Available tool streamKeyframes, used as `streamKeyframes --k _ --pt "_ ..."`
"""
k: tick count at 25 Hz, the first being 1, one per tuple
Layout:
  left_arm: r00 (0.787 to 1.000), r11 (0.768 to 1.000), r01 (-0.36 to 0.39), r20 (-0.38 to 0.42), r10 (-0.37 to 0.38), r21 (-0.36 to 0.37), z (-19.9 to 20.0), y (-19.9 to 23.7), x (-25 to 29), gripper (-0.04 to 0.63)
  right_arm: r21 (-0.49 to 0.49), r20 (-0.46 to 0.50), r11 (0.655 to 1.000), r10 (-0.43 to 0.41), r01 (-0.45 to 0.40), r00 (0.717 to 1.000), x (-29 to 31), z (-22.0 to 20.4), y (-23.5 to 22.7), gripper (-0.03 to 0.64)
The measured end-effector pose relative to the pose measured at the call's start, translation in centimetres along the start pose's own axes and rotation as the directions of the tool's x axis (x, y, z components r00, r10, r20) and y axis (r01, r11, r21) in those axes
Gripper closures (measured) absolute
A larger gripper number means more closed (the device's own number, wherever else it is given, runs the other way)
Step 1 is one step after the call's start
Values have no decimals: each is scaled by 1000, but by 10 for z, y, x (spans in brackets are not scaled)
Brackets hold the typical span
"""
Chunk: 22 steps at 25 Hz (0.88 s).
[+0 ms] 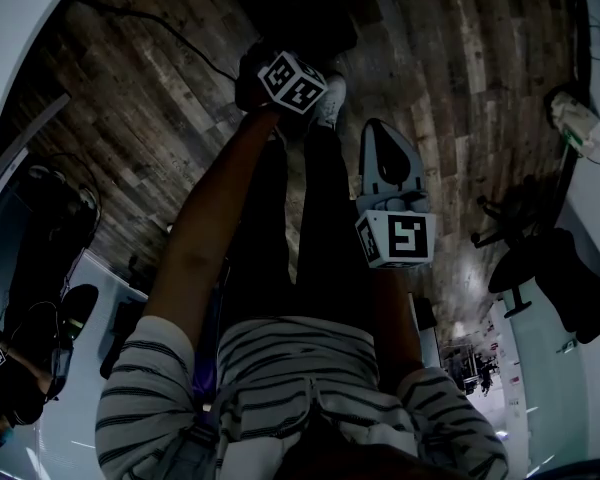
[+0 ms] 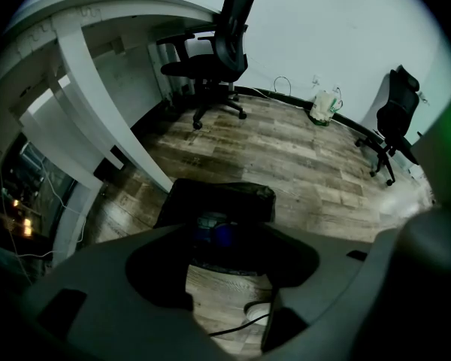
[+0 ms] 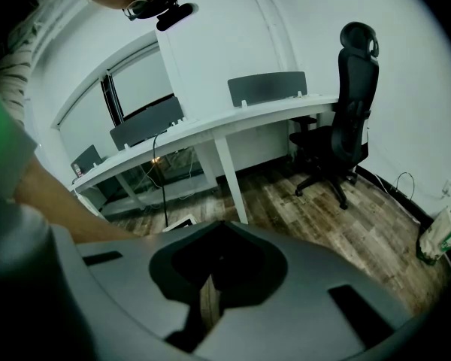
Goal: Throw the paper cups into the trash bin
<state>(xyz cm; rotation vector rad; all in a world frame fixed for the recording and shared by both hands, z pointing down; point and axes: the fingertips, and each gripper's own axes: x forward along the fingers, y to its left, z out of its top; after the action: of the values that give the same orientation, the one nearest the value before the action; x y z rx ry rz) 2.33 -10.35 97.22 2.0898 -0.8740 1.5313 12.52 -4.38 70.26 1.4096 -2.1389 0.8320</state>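
Observation:
The black trash bin [image 2: 225, 198], lined with a dark bag, stands on the wooden floor just ahead of my left gripper [image 2: 229, 292]; something blue lies inside it. The left jaws are spread wide, with only floor, a cable and a white shoe [image 2: 259, 310] showing between them. No paper cup shows in any view. In the head view the left gripper's marker cube [image 1: 298, 81] is at the end of the outstretched arm. My right gripper [image 1: 382, 143] hangs lower, beside the legs. Its jaws are drawn together with only a thin slit between them [image 3: 203, 307], and they hold nothing.
A long white desk [image 2: 83, 66] curves along the left. Black office chairs [image 2: 214, 59] [image 2: 395, 119] stand by the far wall, with a white bag [image 2: 325, 107] between them. The right gripper view shows another desk [image 3: 233, 122] and a chair [image 3: 346, 134].

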Motion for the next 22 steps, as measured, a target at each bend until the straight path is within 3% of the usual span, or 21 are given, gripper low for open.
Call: streamKeyframes --k 10,22 --pt "1000 1000 -13 14 13 -18 11 3 -22 342 -9 25 1000 -4 4 1000 -9 15 -2 606" --pt "998 998 -40 49 42 -48 17 2 -85 433 -54 64 999 13 -9 998 -32 42 14 606"
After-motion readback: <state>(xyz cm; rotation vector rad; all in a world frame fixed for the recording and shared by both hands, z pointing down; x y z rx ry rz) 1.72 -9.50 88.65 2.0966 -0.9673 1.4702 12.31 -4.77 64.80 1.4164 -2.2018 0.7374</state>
